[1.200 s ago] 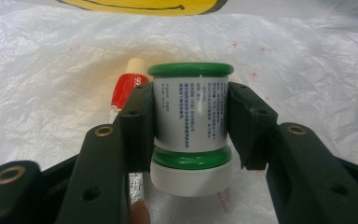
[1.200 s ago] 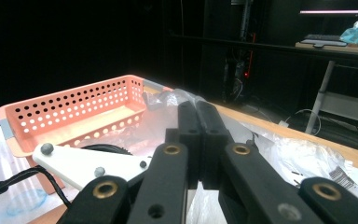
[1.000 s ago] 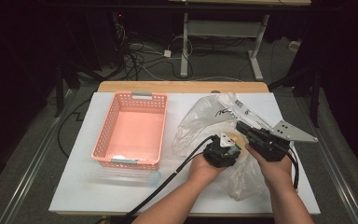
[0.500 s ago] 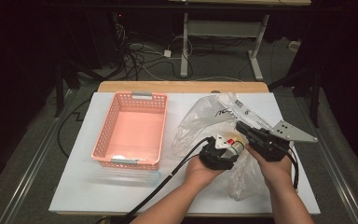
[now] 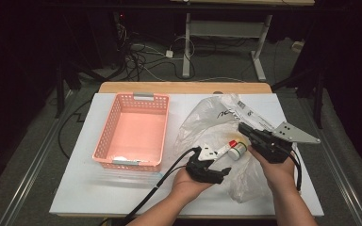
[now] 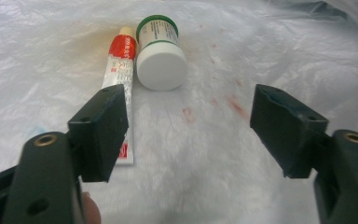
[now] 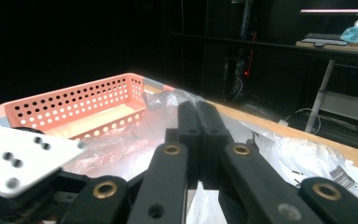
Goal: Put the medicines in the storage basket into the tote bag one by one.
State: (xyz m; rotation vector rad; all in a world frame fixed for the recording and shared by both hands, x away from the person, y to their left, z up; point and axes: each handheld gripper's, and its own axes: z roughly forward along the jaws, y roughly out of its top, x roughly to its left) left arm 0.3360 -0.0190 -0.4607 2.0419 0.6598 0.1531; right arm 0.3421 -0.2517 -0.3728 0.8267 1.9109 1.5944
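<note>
The left gripper (image 6: 189,135) has its jaws spread wide, having just been opening, with nothing between them. Straight ahead of them on the clear plastic bag (image 6: 270,51) lie 2 things side by side: a red-and-white tube (image 6: 121,79) just past the left jaw's tip, and a small white-capped jar (image 6: 161,63) with a green band, touching or nearly touching the tube. The right gripper (image 7: 198,135) has its jaws pressed together; they seem to pinch the bag's film, though that is hard to make out. Beyond them to the left sits the pink basket (image 7: 74,105) on the white counter (image 5: 94,188).
</note>
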